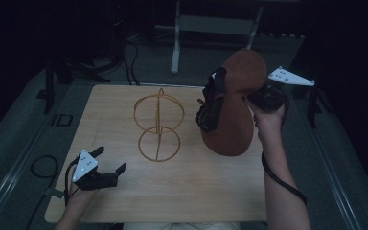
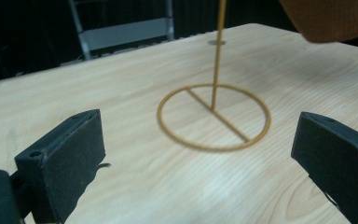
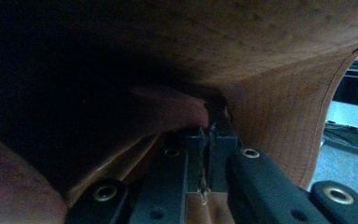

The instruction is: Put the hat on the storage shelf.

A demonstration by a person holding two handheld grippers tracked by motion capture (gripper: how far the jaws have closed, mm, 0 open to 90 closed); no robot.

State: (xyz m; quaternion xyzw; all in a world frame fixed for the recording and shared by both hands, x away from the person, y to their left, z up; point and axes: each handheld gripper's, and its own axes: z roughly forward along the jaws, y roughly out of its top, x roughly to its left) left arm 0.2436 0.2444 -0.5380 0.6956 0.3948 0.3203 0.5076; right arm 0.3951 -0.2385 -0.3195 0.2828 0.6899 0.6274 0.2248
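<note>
- i note a light wooden table (image 1: pixel 182 191), rectangular with rounded corners, grain running lengthwise.
- a gold wire stand (image 1: pixel 159 125) sits directly on it, left of centre: a flat ring base with a crossbar, and an upright rod rising from the crossbar.
- from the left gripper view, the ring base (image 2: pixel 214 116) lies flush on the wood.

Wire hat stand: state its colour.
Golden yellow; the hat stand shows best in the high view.
</note>
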